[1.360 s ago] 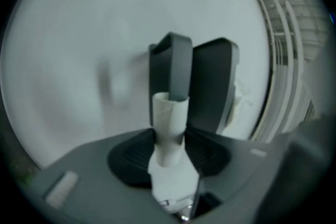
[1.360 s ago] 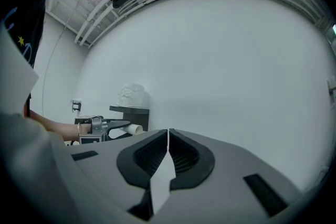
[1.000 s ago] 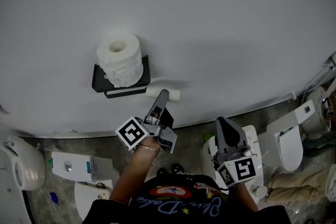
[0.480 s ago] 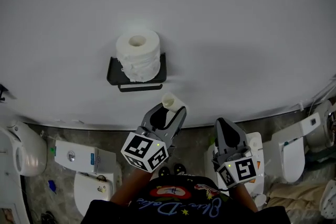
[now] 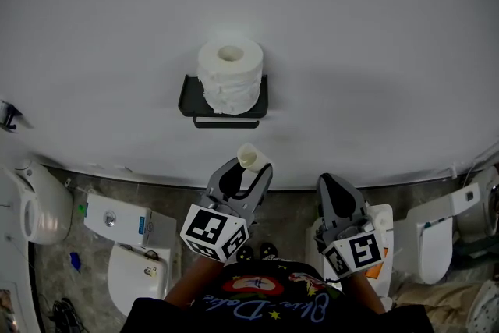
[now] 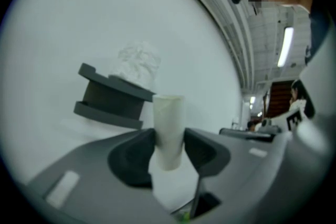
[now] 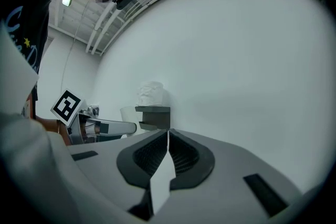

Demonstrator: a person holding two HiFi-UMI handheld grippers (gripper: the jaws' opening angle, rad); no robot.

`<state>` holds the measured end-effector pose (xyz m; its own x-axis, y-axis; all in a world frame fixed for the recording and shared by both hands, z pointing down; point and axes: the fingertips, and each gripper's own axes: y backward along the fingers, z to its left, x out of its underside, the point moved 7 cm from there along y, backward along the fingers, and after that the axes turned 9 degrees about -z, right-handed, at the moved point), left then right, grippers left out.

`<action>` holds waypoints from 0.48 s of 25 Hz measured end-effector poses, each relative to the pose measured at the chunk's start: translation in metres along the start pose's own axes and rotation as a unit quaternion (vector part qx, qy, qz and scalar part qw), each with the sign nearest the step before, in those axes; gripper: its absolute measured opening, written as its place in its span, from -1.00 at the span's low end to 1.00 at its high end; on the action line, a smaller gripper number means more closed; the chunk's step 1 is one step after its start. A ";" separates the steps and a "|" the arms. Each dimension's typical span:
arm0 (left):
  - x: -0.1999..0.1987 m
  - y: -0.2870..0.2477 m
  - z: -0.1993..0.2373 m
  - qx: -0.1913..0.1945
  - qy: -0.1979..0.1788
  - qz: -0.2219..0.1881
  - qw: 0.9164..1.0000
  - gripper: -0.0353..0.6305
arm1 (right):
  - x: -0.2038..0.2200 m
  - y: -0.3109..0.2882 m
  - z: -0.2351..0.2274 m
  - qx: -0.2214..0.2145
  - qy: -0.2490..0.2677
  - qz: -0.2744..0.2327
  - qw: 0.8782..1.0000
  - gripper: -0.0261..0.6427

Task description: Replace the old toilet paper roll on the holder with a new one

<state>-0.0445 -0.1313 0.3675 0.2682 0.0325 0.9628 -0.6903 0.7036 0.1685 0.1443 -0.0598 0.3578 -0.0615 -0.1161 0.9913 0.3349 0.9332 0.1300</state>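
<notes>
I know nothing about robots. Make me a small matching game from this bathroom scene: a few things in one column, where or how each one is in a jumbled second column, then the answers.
Things
1. full white toilet paper roll
2. bare pale cardboard tube
3. black wall-mounted holder
4. right gripper

Places or states
A. shut, nothing between its jaws
B. fixed to the white wall
C. clamped in the left gripper
D. standing upright on the holder's top

Pairs: 1-D, 2-C, 3-B, 4-A
</notes>
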 end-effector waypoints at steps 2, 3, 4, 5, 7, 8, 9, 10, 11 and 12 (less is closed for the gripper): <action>-0.002 0.002 0.001 -0.002 0.000 -0.004 1.000 -0.37 | -0.001 -0.004 0.001 -0.014 0.004 -0.012 1.000 -0.88; -0.002 0.003 0.002 -0.003 -0.001 -0.005 1.000 -0.37 | -0.004 -0.007 0.002 -0.027 0.012 -0.019 0.999 -0.88; -0.003 0.004 0.003 -0.005 -0.001 -0.005 1.000 -0.37 | -0.008 -0.011 0.004 -0.043 0.024 -0.024 0.998 -0.88; -0.003 0.005 0.004 -0.008 -0.001 -0.005 1.000 -0.36 | -0.014 -0.018 0.006 -0.062 0.038 -0.029 0.997 -0.88; -0.004 0.008 0.007 -0.012 0.000 -0.006 1.000 -0.36 | -0.033 -0.035 0.010 -0.107 0.078 -0.047 0.990 -0.87; -0.004 0.009 0.008 -0.014 0.001 -0.007 1.000 -0.36 | -0.045 -0.044 0.012 -0.134 0.101 -0.056 0.984 -0.87; -0.005 0.010 0.008 -0.016 0.002 -0.008 1.000 -0.36 | -0.057 -0.054 0.015 -0.161 0.122 -0.062 0.977 -0.86; -0.005 0.012 0.009 -0.018 0.004 -0.009 1.000 -0.36 | -0.069 -0.064 0.018 -0.190 0.139 -0.066 0.970 -0.79; -0.005 0.014 0.009 -0.020 0.006 -0.011 1.000 -0.36 | -0.082 -0.074 0.022 -0.220 0.154 -0.065 0.961 -0.60; -0.005 0.016 0.010 -0.022 0.009 -0.012 1.000 -0.36 | -0.095 -0.084 0.026 -0.249 0.170 -0.061 0.952 -0.48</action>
<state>-0.0636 -0.1268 0.3672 0.2968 0.0280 0.9545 -0.6540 0.7343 0.1818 0.0974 -0.1181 0.2522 0.1510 -0.3949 0.9062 0.7543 0.6386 0.1526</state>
